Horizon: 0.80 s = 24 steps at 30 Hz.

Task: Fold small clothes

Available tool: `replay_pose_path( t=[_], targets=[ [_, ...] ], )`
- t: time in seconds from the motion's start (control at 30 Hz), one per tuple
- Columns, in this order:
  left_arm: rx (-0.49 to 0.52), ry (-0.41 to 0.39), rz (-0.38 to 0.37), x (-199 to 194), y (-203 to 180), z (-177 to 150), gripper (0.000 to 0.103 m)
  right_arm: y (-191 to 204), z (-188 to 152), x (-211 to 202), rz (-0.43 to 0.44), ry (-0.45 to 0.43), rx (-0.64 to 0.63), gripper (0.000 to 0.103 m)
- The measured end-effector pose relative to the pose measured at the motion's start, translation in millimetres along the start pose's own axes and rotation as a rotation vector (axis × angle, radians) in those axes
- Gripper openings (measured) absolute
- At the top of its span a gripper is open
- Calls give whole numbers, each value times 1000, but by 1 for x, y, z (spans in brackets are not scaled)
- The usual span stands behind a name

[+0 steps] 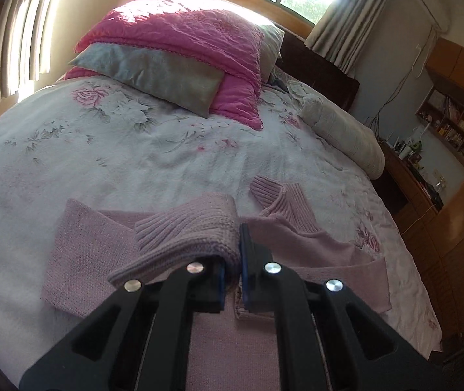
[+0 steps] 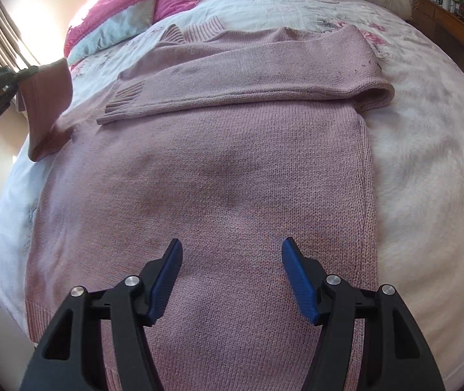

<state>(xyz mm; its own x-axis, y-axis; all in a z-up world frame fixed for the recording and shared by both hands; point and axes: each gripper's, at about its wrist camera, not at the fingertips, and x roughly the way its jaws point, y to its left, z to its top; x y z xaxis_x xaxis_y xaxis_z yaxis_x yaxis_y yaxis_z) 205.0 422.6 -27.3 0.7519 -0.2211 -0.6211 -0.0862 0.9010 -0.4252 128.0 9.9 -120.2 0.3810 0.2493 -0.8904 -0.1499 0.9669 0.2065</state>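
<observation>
Lying flat on the bed (image 2: 427, 169): a dusty-pink knitted sweater (image 2: 219, 176), body spread smooth, fine stockinette texture, ribbed hem along the near left edge.

Far left, right wrist view: left gripper (image 2: 20, 75) clenching the ribbed cuff of the left sleeve (image 2: 48, 107), lifting it clear of the bedspread so the sleeve is hanging in a soft curved flap. Left wrist view: same gripper (image 1: 232, 260) with jaws closed on thick ribbed knit, cuff draping over the left finger.

Centre: right sleeve (image 2: 264, 75) lying folded across the chest, running left to right, ribbed cuff resting on the body, fold at the shoulder forming a rounded roll. Ribbed collar (image 2: 196, 32) pointing toward the pillows.

Lower centre: right gripper (image 2: 232, 277) hovering over the sweater's lower body, blue-padded jaws spread wide, grasping nothing.

Beyond: white floral quilted bedspread, a pink quilted cover (image 1: 183, 39) over a grey satin pillow (image 1: 153, 75), a cream bolster (image 1: 342, 130) at right.
</observation>
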Motion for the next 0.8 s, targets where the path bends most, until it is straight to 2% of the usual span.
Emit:
replay_pose_path(
  t=[0.23, 0.47, 0.57, 0.6, 0.63, 0.7, 0.8],
  targets=[
    [61, 90, -51, 54, -53, -32, 5, -11, -2, 10, 18, 11, 27, 64],
    [93, 214, -4, 104, -53, -64, 6, -11, -2, 14, 16, 12, 25, 64],
    [122, 278, -47, 112, -52, -80, 9, -10, -1, 16, 10, 16, 20, 65],
    [147, 311, -76, 113, -53, -87, 12, -10, 0, 16, 10, 17, 19, 66],
    [176, 346, -109, 114, -54, -94, 20, -9, 1, 17, 9, 18, 19, 66],
    [245, 390, -140, 108, -52, -110, 22, -8, 2, 18, 5, 23, 18, 66],
    [227, 422, -209, 84, -30, -125, 25, -5, 9, 17, -2, 30, 14, 66]
  ],
)
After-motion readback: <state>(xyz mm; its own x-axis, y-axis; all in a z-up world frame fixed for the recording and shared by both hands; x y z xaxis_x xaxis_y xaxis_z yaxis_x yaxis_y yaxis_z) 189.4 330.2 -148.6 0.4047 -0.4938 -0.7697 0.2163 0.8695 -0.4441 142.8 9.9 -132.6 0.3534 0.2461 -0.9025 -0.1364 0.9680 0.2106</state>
